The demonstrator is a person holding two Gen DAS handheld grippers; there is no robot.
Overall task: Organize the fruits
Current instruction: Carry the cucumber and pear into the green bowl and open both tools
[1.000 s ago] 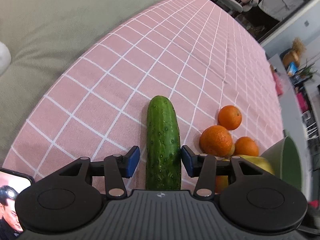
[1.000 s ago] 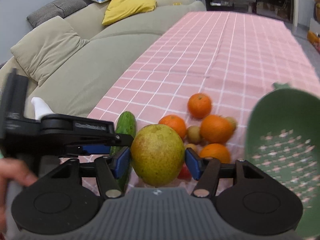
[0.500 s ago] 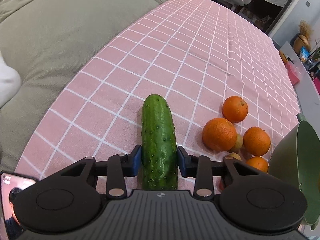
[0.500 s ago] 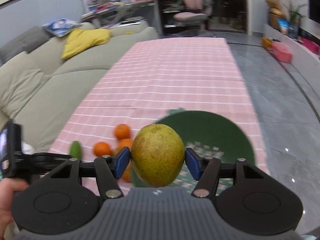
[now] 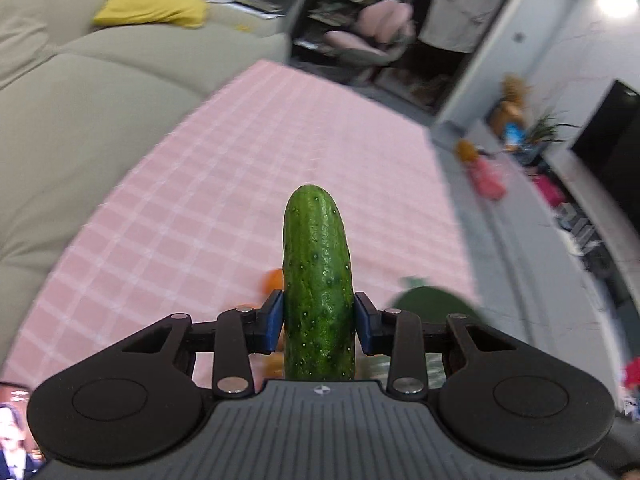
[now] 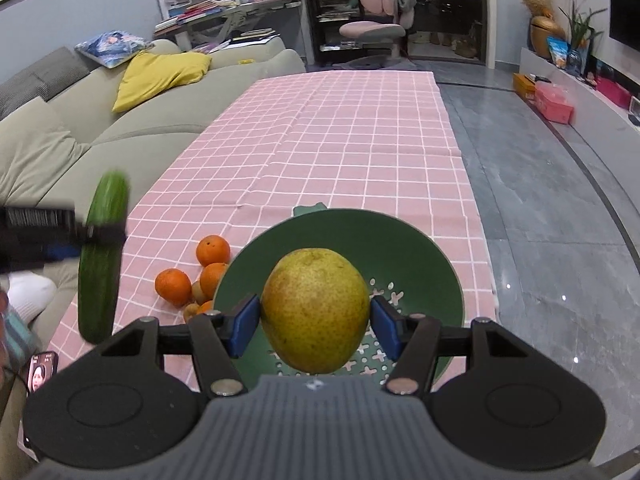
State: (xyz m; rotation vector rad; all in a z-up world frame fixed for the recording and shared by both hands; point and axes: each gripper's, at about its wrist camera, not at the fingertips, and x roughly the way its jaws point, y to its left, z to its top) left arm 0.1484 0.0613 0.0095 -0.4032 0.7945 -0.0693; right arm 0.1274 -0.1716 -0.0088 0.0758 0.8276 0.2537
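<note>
My left gripper point(image 5: 319, 320) is shut on a green cucumber point(image 5: 317, 280) and holds it in the air above the pink checked tablecloth point(image 5: 224, 200). The cucumber also shows in the right wrist view point(image 6: 102, 256), at the left. My right gripper point(image 6: 314, 322) is shut on a yellow-green pear point(image 6: 315, 310) and holds it over the green colander bowl point(image 6: 360, 240). Several oranges point(image 6: 212, 250) and small brown fruits point(image 6: 198, 291) lie on the cloth just left of the bowl. The bowl's rim point(image 5: 432, 300) shows blurred in the left wrist view.
A beige sofa point(image 6: 80, 128) with a yellow cushion point(image 6: 160, 76) runs along the table's left side. The grey floor point(image 6: 540, 220) lies beyond the table's right edge. A phone point(image 6: 40, 370) sits at the near left. A pink chair point(image 6: 376, 20) stands at the far end.
My left gripper has lifted the cucumber off the cloth into the air. My right gripper has carried the pear up and right, from beside the oranges to above the green bowl.
</note>
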